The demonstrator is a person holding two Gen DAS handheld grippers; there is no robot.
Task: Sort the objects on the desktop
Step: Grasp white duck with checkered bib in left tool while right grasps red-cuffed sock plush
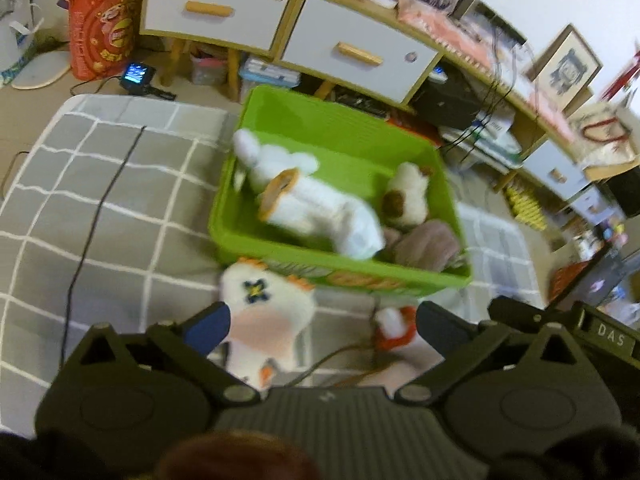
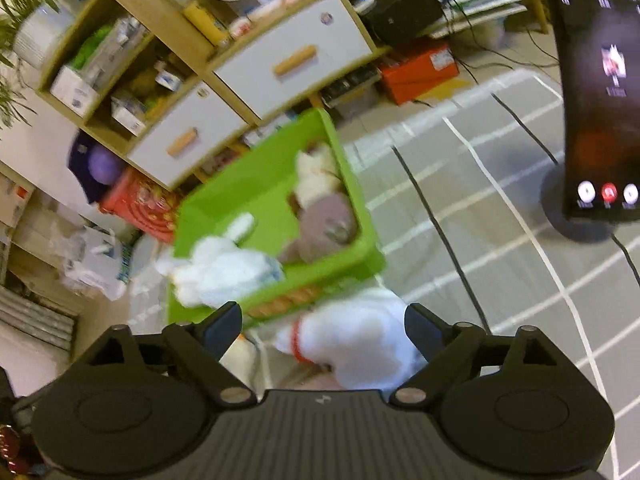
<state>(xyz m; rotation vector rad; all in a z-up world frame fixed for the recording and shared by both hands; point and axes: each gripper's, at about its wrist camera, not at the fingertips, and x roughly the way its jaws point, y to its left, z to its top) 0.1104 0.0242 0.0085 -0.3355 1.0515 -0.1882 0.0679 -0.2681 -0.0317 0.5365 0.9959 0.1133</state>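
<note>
A green bin [image 1: 280, 118] stands on a grey checked cloth [image 1: 120, 184]. In it lie a long white plush rabbit [image 1: 316, 204], a white-and-brown plush [image 1: 406, 196] and a mauve plush [image 1: 428, 246]. My left gripper [image 1: 322, 326] is open just before the bin, with a white plush with orange trim [image 1: 266, 304] between its fingers. A white plush with a red collar [image 1: 394, 326] lies to its right. My right gripper [image 2: 324, 326] is open around that red-collared plush [image 2: 360, 328]. The bin [image 2: 240, 184] and the rabbit [image 2: 224, 266] show beyond it.
A wooden cabinet with white drawers [image 1: 352, 52] runs behind the bin. A red patterned box [image 1: 102, 28] stands far left. A phone on a stand [image 2: 600, 92] rises at the right of the cloth. Black cables [image 1: 104, 196] cross the cloth.
</note>
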